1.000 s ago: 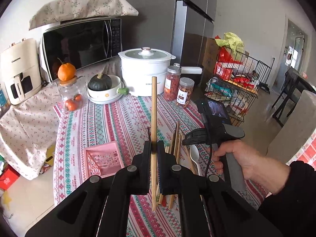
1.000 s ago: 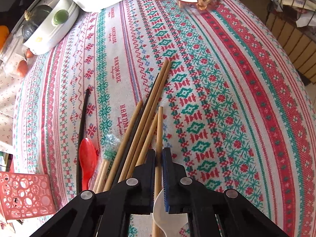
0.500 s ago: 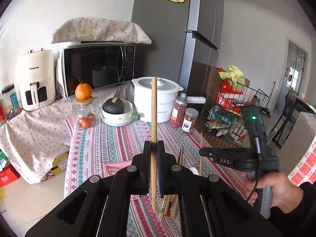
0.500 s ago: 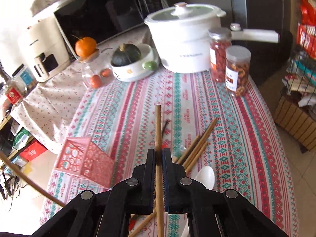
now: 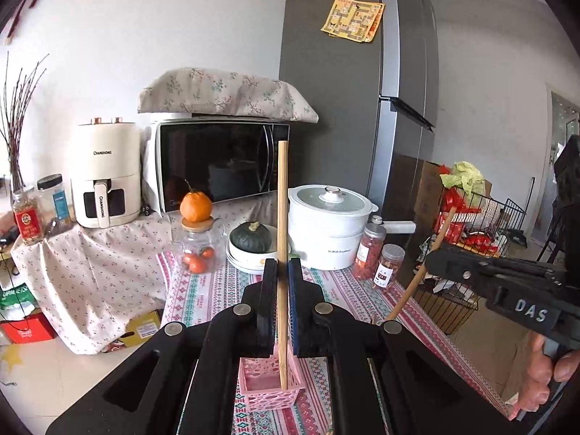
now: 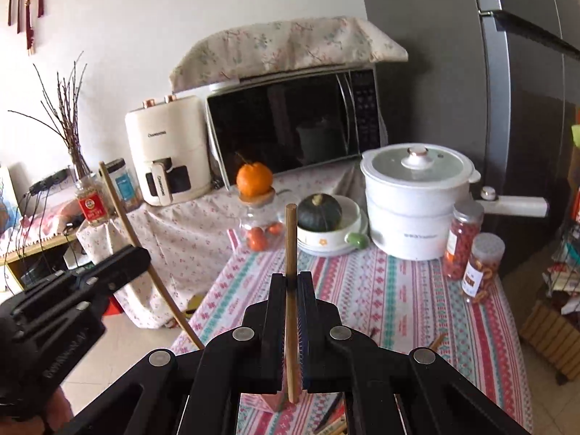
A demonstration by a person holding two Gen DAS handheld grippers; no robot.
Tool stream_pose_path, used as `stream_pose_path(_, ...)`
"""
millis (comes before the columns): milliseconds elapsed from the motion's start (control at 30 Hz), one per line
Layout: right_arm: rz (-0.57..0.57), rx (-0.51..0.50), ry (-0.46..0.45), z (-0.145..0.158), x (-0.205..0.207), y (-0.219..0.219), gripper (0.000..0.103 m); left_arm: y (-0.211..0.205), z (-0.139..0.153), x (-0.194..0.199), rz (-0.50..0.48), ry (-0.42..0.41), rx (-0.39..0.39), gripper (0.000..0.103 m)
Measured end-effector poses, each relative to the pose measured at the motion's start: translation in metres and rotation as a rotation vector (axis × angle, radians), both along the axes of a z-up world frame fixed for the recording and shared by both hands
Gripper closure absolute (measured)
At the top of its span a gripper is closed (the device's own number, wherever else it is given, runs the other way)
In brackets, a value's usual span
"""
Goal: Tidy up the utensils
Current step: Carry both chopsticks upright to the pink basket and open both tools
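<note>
My left gripper (image 5: 282, 272) is shut on a wooden chopstick (image 5: 282, 217) held upright, its lower tip inside the pink perforated basket (image 5: 270, 391) on the patterned tablecloth. My right gripper (image 6: 290, 282) is shut on another wooden chopstick (image 6: 290, 239), upright above the table, with a corner of the pink basket (image 6: 274, 401) just below it. Each gripper shows in the other's view: the right one (image 5: 440, 259) with its chopstick, the left one (image 6: 134, 259) with its chopstick. Loose chopstick ends (image 6: 335, 426) lie at the bottom edge.
At the back of the table (image 6: 398, 290) stand a white pot (image 6: 417, 195), two snack jars (image 6: 484, 264), a bowl with a dark squash (image 6: 320, 214) and a glass jar topped by an orange (image 6: 253, 181). Microwave, air fryer and fridge behind. A wire rack (image 5: 482, 224) stands right.
Both grippers have risen and tilted up from the table, each with its chopstick. The left chopstick's tip now stands in the pink basket; the right one was lifted off the pile.
</note>
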State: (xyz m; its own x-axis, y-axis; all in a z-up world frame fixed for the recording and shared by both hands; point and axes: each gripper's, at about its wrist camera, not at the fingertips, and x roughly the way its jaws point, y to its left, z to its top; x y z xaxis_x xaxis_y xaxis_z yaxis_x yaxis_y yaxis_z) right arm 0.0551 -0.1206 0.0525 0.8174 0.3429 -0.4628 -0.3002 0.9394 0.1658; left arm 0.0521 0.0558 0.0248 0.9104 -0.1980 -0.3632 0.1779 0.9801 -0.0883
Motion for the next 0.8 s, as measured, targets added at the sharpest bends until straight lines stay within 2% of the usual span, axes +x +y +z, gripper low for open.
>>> stream_pose_path(133,0.023,0.052,-0.046,0.020,0.000,0.006,0.099,0.006,-0.009,0.013,0.023,-0.001,-0.006,0.098)
stream_pose_path(233,0.045,0.083,-0.057,0.023,0.007,0.015,0.099,0.007,-0.018,0.022,0.031,0.009,-0.002,0.098)
stream_pose_path(467,0.085,0.068,-0.030,-0.001,0.024,0.033,0.099,0.005,-0.033,0.033,0.036,0.022,0.027,0.097)
stream_pose_path(800,0.120,0.072,0.043,-0.035,0.053,0.036,0.099,0.001,-0.049,0.046,0.031,0.048,0.067,0.097)
